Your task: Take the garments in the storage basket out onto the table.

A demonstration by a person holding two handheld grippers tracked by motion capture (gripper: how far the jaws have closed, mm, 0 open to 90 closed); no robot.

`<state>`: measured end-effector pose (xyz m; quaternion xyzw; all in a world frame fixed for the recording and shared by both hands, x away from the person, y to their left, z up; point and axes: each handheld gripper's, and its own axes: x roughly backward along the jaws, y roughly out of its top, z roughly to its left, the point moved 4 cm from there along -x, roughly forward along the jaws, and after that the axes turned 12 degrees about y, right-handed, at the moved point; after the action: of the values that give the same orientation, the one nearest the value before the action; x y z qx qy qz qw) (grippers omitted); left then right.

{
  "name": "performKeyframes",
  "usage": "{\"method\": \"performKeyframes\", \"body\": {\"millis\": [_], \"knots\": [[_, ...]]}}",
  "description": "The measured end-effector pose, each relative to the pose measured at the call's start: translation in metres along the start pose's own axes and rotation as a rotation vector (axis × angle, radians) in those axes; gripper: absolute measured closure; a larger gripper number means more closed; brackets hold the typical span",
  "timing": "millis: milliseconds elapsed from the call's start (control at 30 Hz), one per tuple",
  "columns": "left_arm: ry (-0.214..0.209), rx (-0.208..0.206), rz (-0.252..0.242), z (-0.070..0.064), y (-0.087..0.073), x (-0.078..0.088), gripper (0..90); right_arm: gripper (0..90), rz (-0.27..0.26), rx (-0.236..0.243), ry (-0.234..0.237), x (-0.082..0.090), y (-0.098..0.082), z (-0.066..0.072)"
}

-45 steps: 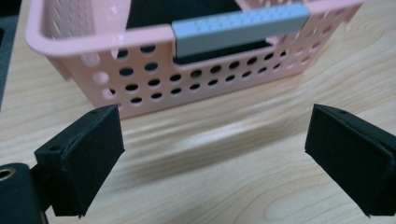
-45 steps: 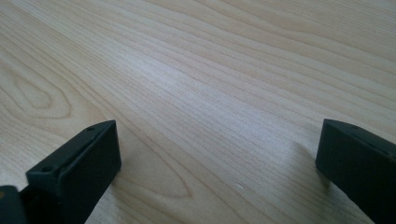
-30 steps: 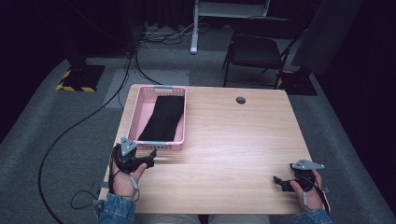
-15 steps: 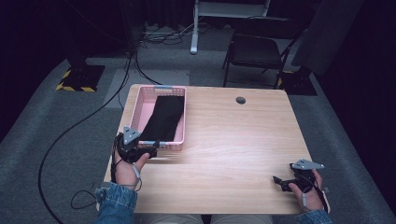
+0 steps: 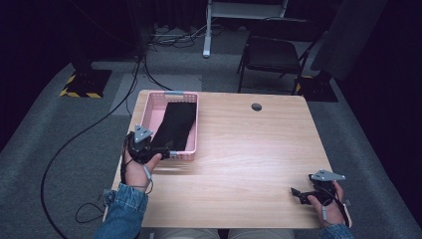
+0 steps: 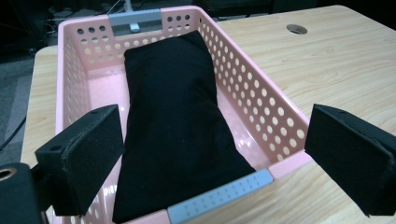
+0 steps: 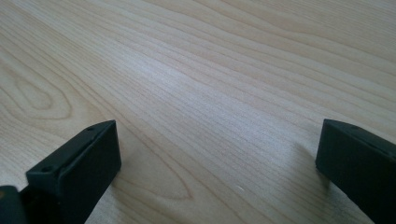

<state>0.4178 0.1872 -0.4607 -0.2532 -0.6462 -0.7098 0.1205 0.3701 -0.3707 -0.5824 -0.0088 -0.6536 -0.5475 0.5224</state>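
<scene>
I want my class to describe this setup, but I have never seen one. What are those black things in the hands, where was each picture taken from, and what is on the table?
A person sits at a wooden table with a hand-held two-jaw gripper in each hand. One picture looks down from above; the other two come from cameras riding on the grippers, looking along their black jaws. The left gripper, jaws open, is at the near end of a pink basket that holds a folded black cloth. The right gripper, also open, sits over bare wood near the table's front right corner. Neither holds anything.
</scene>
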Motion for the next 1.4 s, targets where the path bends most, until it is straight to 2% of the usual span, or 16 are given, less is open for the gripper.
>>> {"method": "performKeyframes", "body": {"millis": [533,767,867,1400], "knots": [[-0.012,0.003,0.000,-0.004,0.023,-0.020,4.1,0.0,0.000,0.000,0.000,0.000,0.000,0.000],[-0.008,-0.041,-0.001,-0.009,0.032,-0.027,4.3,0.0,0.000,0.000,0.001,0.000,0.000,0.000],[-0.003,-0.046,0.000,-0.008,0.034,-0.031,4.3,0.0,0.000,0.000,0.001,0.000,0.000,0.000],[-0.008,-0.034,0.005,-0.007,0.041,-0.063,4.3,0.0,0.000,0.000,0.000,0.000,0.000,0.000]]}}
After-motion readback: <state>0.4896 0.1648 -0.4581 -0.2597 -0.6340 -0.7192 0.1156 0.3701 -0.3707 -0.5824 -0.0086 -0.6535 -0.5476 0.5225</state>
